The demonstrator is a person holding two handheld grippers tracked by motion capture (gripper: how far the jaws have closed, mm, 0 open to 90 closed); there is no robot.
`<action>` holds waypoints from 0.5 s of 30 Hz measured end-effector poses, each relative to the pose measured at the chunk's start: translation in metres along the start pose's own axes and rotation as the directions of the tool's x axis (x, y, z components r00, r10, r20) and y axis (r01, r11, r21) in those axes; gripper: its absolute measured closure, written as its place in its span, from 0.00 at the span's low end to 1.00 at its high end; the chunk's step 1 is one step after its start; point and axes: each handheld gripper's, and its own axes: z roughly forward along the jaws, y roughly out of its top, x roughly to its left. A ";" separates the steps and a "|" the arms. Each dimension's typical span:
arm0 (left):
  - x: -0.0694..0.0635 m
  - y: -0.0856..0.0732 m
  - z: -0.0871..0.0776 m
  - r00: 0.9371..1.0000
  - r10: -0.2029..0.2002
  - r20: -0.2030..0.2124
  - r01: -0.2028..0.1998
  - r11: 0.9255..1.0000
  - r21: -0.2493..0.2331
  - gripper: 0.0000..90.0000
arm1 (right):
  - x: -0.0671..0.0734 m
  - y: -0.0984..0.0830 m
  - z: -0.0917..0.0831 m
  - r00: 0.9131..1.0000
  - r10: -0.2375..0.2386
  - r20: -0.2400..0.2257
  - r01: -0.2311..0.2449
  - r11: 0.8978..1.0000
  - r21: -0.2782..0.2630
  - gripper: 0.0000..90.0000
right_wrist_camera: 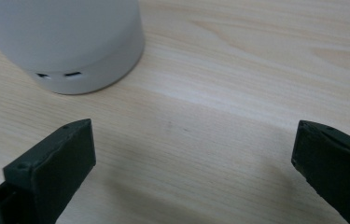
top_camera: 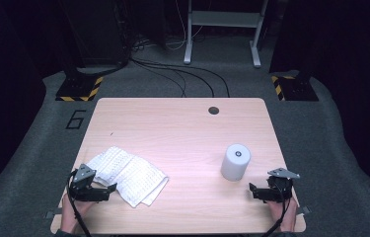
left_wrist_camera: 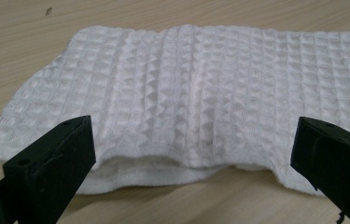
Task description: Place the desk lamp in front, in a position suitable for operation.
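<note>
A white waffle-weave cloth (top_camera: pixel 126 174) lies folded on the wooden table (top_camera: pixel 182 123) at the front left. My left gripper (top_camera: pixel 109 189) sits at its near edge, open, jaws wide. In the left gripper view the cloth (left_wrist_camera: pixel 200 98) spreads just beyond the jaws, its folded edge lifted slightly, and nothing is between the fingertips of my left gripper (left_wrist_camera: pixel 193 156). A white cylinder (top_camera: pixel 235 162) stands at the front right. My right gripper (top_camera: pixel 252 190) rests just in front of it, open. In the right gripper view the cylinder (right_wrist_camera: pixel 65 42) is at upper left, and my right gripper (right_wrist_camera: pixel 193 161) holds nothing.
A round dark hole (top_camera: pixel 213 110) sits near the table's far edge. Beyond the table are cables (top_camera: pixel 182 74) on grey floor, a metal stand (top_camera: pixel 222 29), and yellow-black striped bases (top_camera: pixel 79 89). The person's hands (top_camera: pixel 74 212) come in at the front edge.
</note>
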 end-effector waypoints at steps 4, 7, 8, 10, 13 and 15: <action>-0.002 -0.015 -0.008 1.000 0.002 -0.029 -0.001 1.000 0.026 0.00 | 0.012 0.007 -0.010 0.999 -0.005 -0.044 0.003 0.999 -0.045 0.00; -0.001 -0.024 -0.007 0.999 0.004 -0.045 -0.002 0.999 0.045 0.00 | 0.021 0.014 -0.017 0.998 -0.028 -0.064 0.024 0.998 -0.066 0.00; -0.001 -0.024 -0.007 0.999 0.004 -0.045 -0.002 0.999 0.045 0.00 | 0.021 0.014 -0.017 0.998 -0.028 -0.064 0.024 0.998 -0.066 0.00; -0.001 -0.029 -0.005 0.998 0.001 -0.059 0.003 0.998 0.061 0.00 | 0.026 0.018 -0.020 0.996 -0.031 -0.084 0.024 0.997 -0.076 0.00; 0.000 -0.036 -0.003 0.997 0.001 -0.078 0.004 0.998 0.066 0.00 | 0.034 0.026 -0.023 0.993 -0.046 -0.105 0.037 0.995 -0.092 0.00; 0.001 -0.039 -0.001 0.997 -0.010 -0.070 0.015 0.998 0.069 0.00 | 0.042 0.034 -0.024 0.989 -0.063 -0.131 0.049 0.993 -0.107 0.00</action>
